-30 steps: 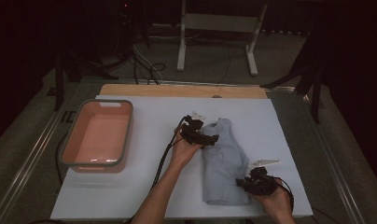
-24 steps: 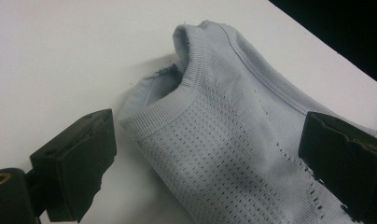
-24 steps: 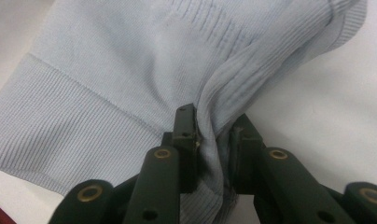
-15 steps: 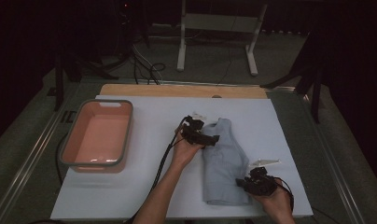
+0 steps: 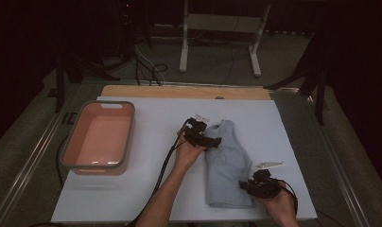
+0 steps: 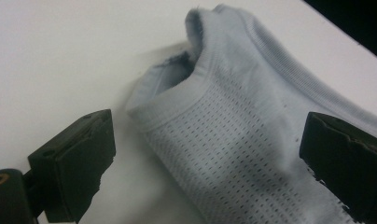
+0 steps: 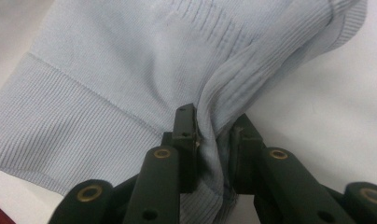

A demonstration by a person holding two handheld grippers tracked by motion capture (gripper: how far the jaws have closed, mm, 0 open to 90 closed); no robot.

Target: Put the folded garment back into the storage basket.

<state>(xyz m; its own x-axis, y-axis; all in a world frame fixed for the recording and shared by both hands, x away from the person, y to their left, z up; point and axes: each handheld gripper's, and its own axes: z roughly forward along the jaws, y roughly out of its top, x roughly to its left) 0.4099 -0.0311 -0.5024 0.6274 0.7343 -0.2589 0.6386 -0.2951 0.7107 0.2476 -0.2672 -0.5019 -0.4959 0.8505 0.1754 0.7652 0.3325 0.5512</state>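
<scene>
I have one pale blue knitted garment (image 5: 227, 165) lying lengthwise on the white tabletop (image 5: 146, 194), right of centre, its narrow end pointing away from me and its wide ribbed hem toward me. I can read no brand, label or writing on it, nor anywhere else in the scene.

My right gripper (image 5: 261, 185) sits at the near right corner of the garment. In the right gripper view its jaws are clenched on a gathered fold of the ribbed edge (image 7: 252, 74), the cloth bunched and pinched between the two black pads. From the high view I see only that the gripper touches that corner; the pinch itself is too small to make out there.

My left gripper (image 5: 202, 135) rests at the far left edge of the garment, near the narrow end. The left gripper view shows its jaws released and standing wide, one pad over bare tabletop, the other over the cloth, with the banded opening (image 6: 196, 79) lying between them, untouched. That view also shows a fine perforated mesh weave below the band, which the high view cannot resolve.

I count two grippers, each with two jaws, one garment, and one pink rectangular plastic tub with a grey rim (image 5: 99, 138), which stands well apart at the left of the tabletop. A strip of bare wood (image 5: 179, 91) edges the far side.
</scene>
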